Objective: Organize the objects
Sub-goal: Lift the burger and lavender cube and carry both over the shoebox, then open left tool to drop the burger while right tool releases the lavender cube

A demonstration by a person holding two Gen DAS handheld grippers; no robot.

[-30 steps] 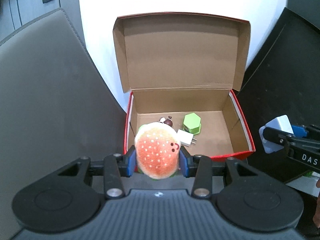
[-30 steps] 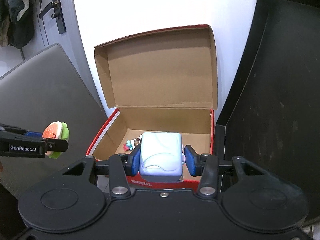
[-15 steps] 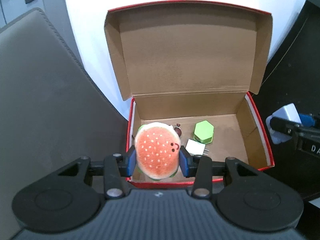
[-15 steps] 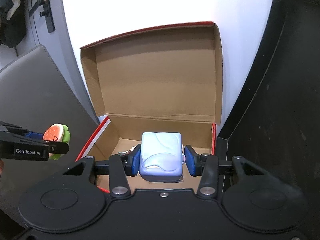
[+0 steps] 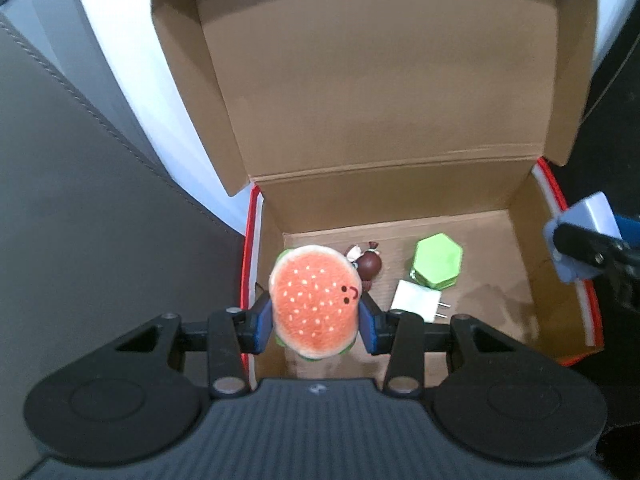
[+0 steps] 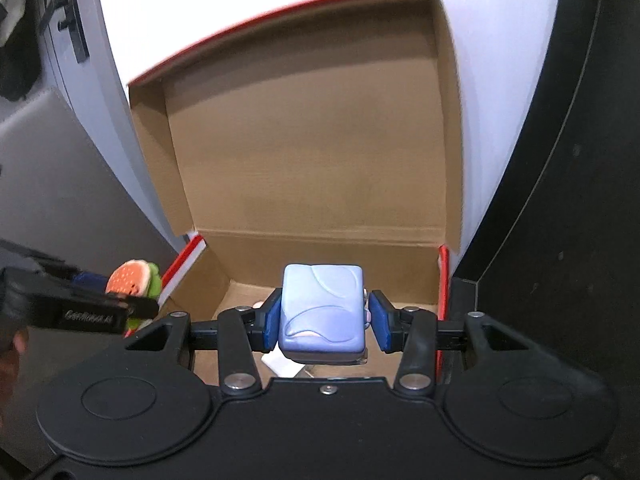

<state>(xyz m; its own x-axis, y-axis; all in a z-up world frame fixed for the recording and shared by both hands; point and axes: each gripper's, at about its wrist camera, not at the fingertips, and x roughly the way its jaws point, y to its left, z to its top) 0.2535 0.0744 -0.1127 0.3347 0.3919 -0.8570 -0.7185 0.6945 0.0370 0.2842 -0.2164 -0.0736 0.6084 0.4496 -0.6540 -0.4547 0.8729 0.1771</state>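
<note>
An open cardboard box (image 5: 400, 200) with red outer walls and a raised lid fills both views. My left gripper (image 5: 315, 316) is shut on a plush burger (image 5: 314, 300), held over the box's left front corner. My right gripper (image 6: 324, 322) is shut on a pale blue rounded block (image 6: 323, 312), hanging over the box's (image 6: 312, 248) right half. In the left wrist view the blue block (image 5: 586, 224) shows at the right wall. The burger (image 6: 132, 280) appears at the left wall in the right wrist view.
On the box floor lie a green hexagonal piece (image 5: 438, 260), a white plug adapter (image 5: 416, 300) and a small brown figure (image 5: 368, 264). A grey cushioned surface (image 5: 80, 240) lies left of the box, a black panel (image 6: 560, 200) right, a white round surface (image 6: 240, 0) behind.
Both grippers moved forward and down toward the box, which now looks larger. The burger and the blue block now hang over the box's inside. Both grips stay unchanged.
</note>
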